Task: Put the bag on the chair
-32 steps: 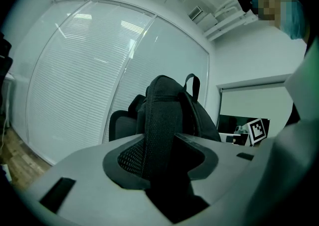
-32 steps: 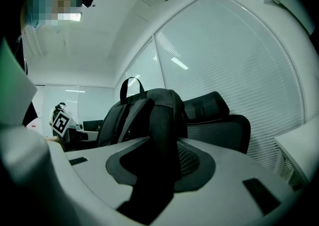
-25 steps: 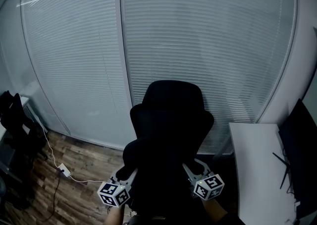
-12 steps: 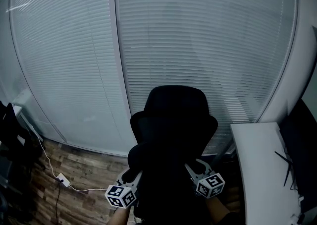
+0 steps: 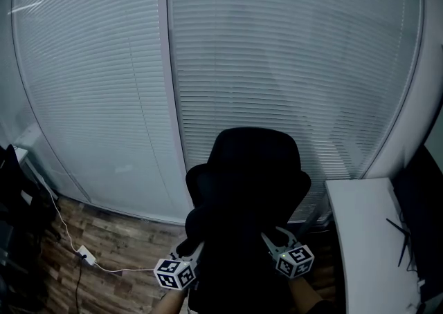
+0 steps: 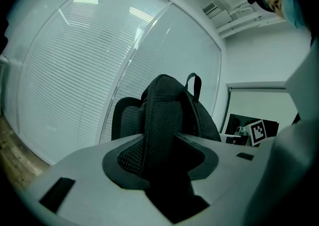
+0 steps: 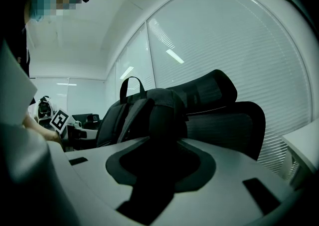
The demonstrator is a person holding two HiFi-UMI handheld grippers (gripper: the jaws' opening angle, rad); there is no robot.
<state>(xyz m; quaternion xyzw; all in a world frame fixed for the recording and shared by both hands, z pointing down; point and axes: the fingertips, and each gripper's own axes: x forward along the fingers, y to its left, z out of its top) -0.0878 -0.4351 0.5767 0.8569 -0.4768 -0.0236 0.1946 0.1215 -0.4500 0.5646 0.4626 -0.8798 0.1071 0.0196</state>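
The black bag [image 6: 172, 105] hangs just in front of the chair [image 5: 255, 157], upright, its top carry loop pointing up and its back panel facing the person. It is carried from both sides. The left gripper [image 5: 188, 249] is clenched on the bag's mesh shoulder strap on the chair's left side. The right gripper [image 5: 271, 240] is clamped on a dark fold of the bag on the chair's right side. Gripping both flanks likely keeps the soft bag from swinging or folding, so it should meet the seat bottom first. Both grippers point nearly level toward the chair back, which suits sliding the bag in over the seat's front edge. The seat is hidden under the bag, so I cannot tell whether the bag already rests on it. Judging by the firm grips, the placing is close to done but the bag is not yet let go. A white desk [image 5: 360, 236] stands just to the right of the chair, leaving little room on that side.
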